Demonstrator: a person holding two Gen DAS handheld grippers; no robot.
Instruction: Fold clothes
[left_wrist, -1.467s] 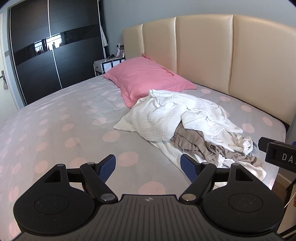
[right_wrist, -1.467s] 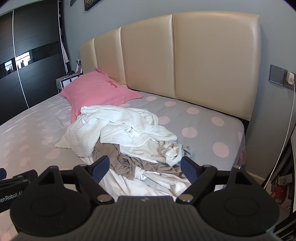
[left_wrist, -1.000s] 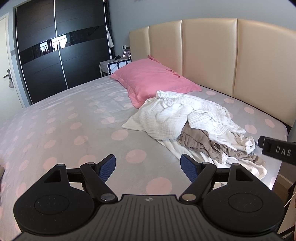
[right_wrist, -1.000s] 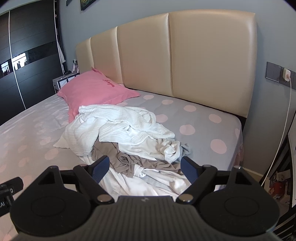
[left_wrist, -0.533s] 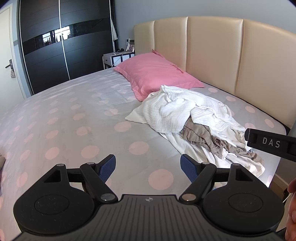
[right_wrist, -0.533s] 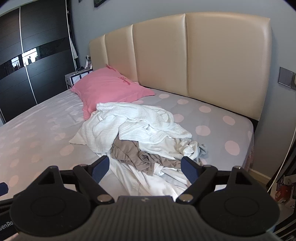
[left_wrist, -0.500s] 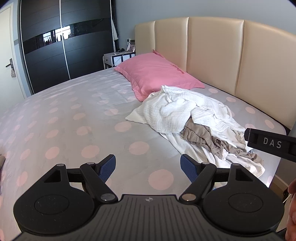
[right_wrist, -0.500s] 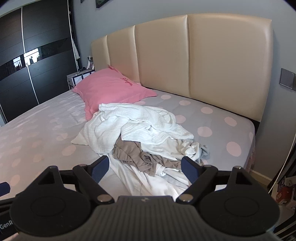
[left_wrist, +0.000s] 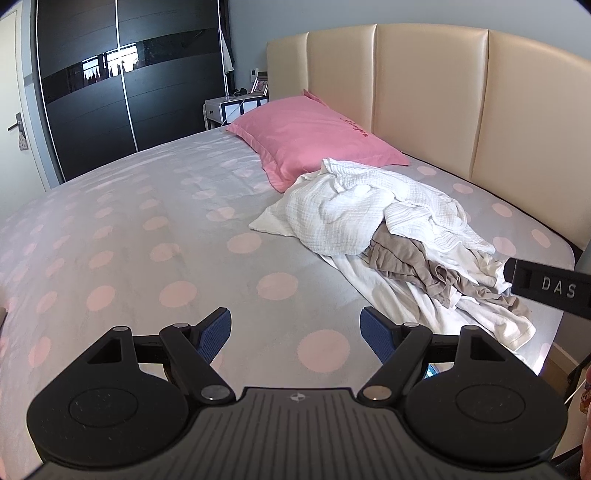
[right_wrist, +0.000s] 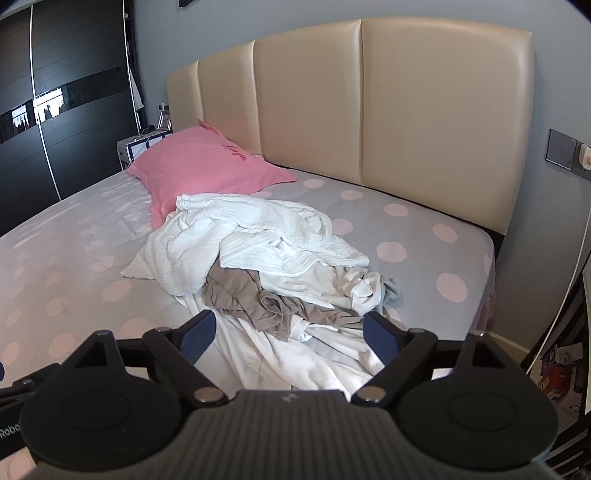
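Observation:
A heap of crumpled clothes lies on the bed near its right edge: white textured garments (left_wrist: 354, 214) (right_wrist: 266, 236) over a taupe garment (left_wrist: 410, 262) (right_wrist: 258, 295) and a white cloth (right_wrist: 295, 354) trailing toward me. My left gripper (left_wrist: 295, 332) is open and empty, above the bare sheet to the left of the heap. My right gripper (right_wrist: 288, 332) is open and empty, just above the near end of the heap. Part of the right gripper's body (left_wrist: 550, 288) shows in the left wrist view.
The bed has a grey sheet with pink dots (left_wrist: 147, 240). A pink pillow (left_wrist: 314, 136) (right_wrist: 207, 166) lies beside the heap against a beige padded headboard (right_wrist: 424, 118). A dark wardrobe (left_wrist: 110, 92) and a white nightstand (left_wrist: 232, 109) stand beyond. The bed's right edge (right_wrist: 487, 280) drops to the floor.
Both grippers have shifted a little; the heap now sits slightly closer in the right wrist view. Both stay open and empty. The clothes have not moved.

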